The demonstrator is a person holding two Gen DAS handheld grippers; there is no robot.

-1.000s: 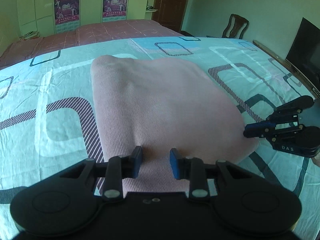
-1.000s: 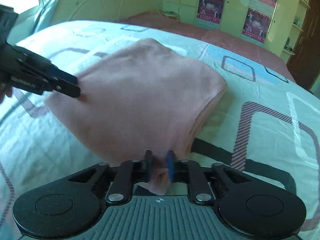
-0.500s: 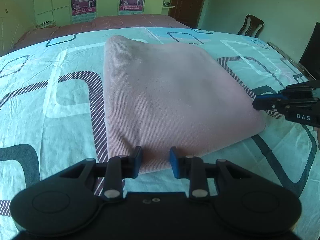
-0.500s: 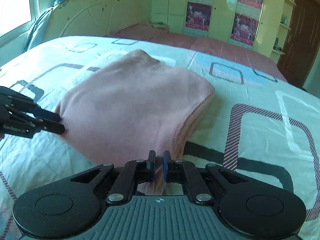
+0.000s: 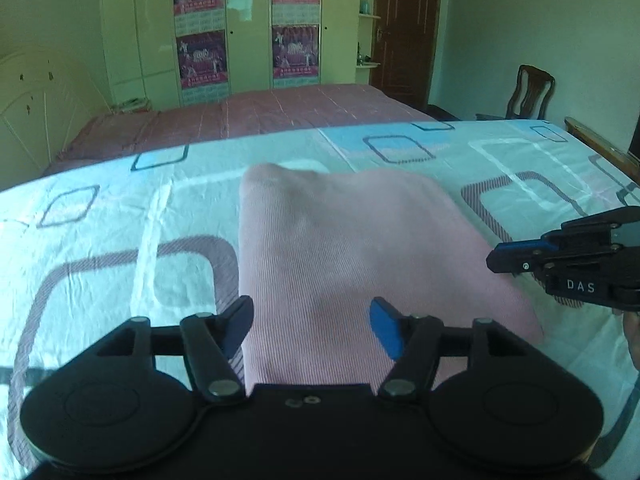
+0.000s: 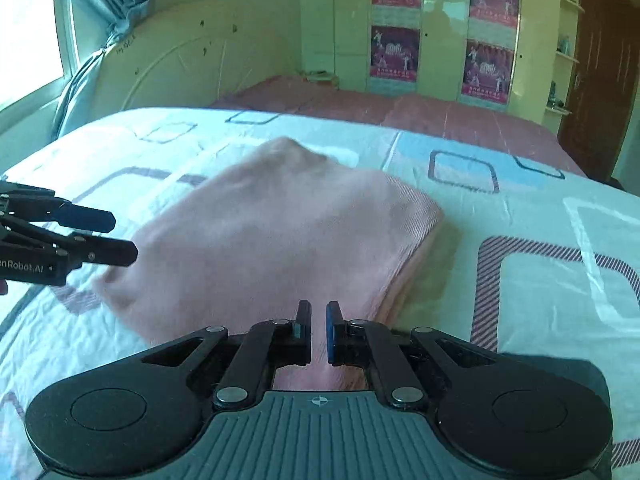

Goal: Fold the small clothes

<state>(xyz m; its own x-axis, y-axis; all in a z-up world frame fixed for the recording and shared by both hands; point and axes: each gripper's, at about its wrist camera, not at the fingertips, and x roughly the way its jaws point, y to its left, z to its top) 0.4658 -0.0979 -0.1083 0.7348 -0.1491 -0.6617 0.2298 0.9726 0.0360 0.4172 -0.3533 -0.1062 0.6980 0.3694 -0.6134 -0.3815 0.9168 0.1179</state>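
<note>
Folded pink ribbed-knit garment (image 5: 360, 264) on patterned bedsheet (image 5: 120, 240). L gripper (image 5: 311, 322) jaws opening (pads off cloth); R gripper (image 6: 318, 334) pinches its edge.

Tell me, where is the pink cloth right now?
The pink cloth lies folded on the patterned bedsheet, mid-frame in both views, between the grippers.
</note>
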